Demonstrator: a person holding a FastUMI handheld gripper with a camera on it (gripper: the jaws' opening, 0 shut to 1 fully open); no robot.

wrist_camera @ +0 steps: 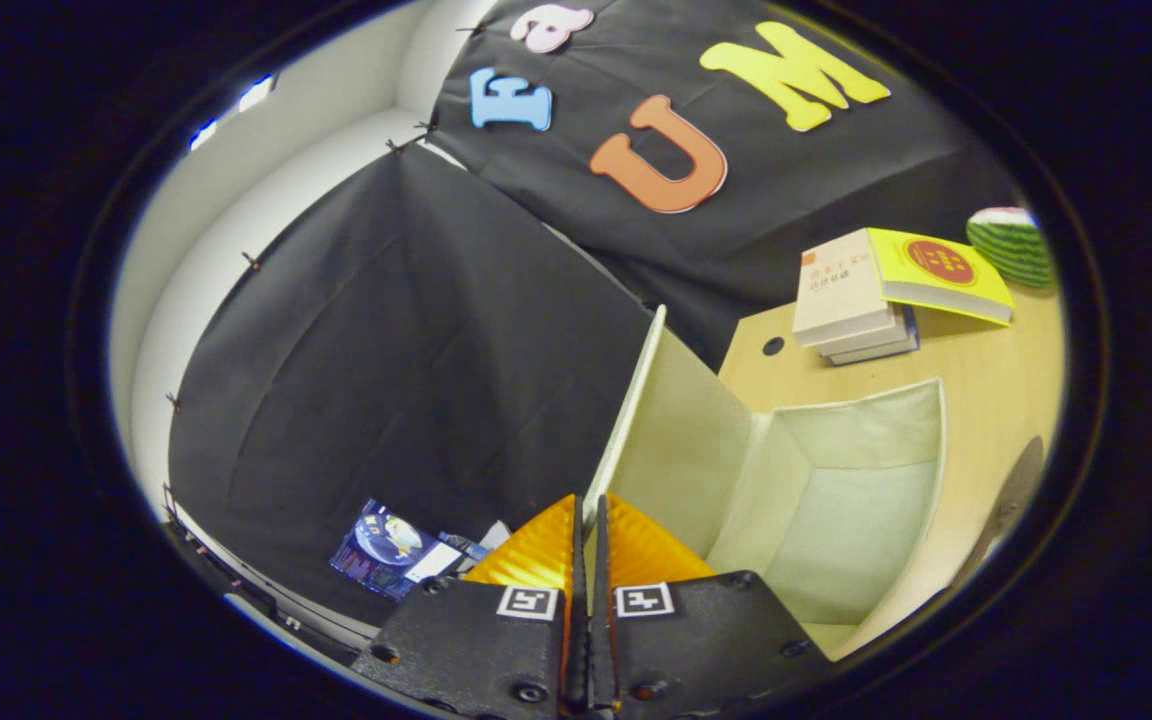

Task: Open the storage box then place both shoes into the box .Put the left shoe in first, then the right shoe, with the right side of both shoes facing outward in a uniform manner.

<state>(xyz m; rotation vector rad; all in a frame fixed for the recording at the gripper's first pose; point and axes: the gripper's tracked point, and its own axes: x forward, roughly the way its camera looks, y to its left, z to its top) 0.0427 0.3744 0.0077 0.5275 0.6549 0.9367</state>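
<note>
The storage box sits on the wooden bench, pale fabric-lined and open, its empty inside showing. Its lid stands up on edge along one side, rising straight ahead of the hand-held gripper. The gripper's fingers are brought together with hardly a gap between them, and the lower edge of the lid lies right at their tips; I cannot tell from here whether they pinch it. Beyond the box, on the far part of the bench, a stack of books lies with a yellow-covered one on top, and a green striped melon-like ball rests just past it. Off to the other side of the fingers, lower down against the dark cloth, lies a blue printed booklet.
</note>
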